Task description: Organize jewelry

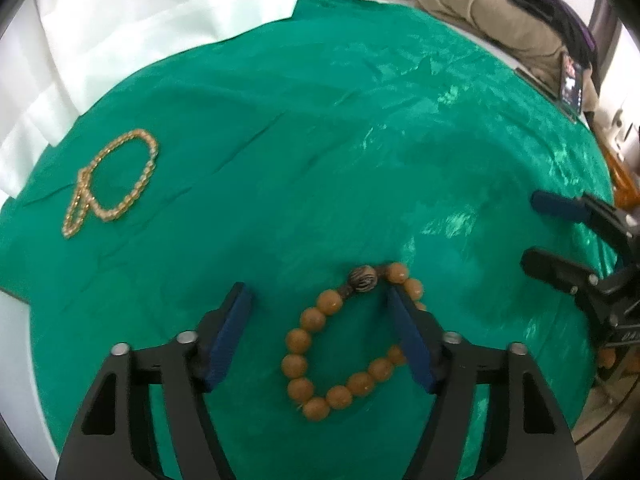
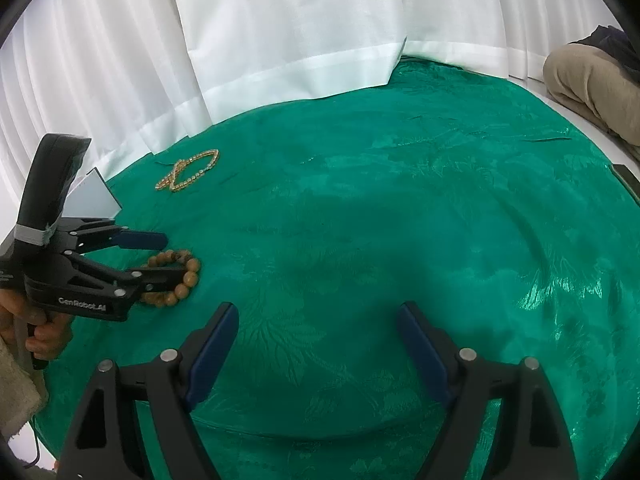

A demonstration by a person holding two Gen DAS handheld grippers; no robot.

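Left gripper (image 1: 320,300) jaws wide — 1 hides part of bead bracelet (image 1: 316,354); right gripper (image 2: 318,312) wide.

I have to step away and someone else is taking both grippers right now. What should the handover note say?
Left gripper: open, low over the wooden bead bracelet, one finger inside its loop; nothing gripped.
Right gripper: open, empty, above bare green cloth.
Gold chain lies loose near the white curtain.
Done: nothing visibly sorted.
Left: grasp the bracelet, then the chain; no tray or box in view.
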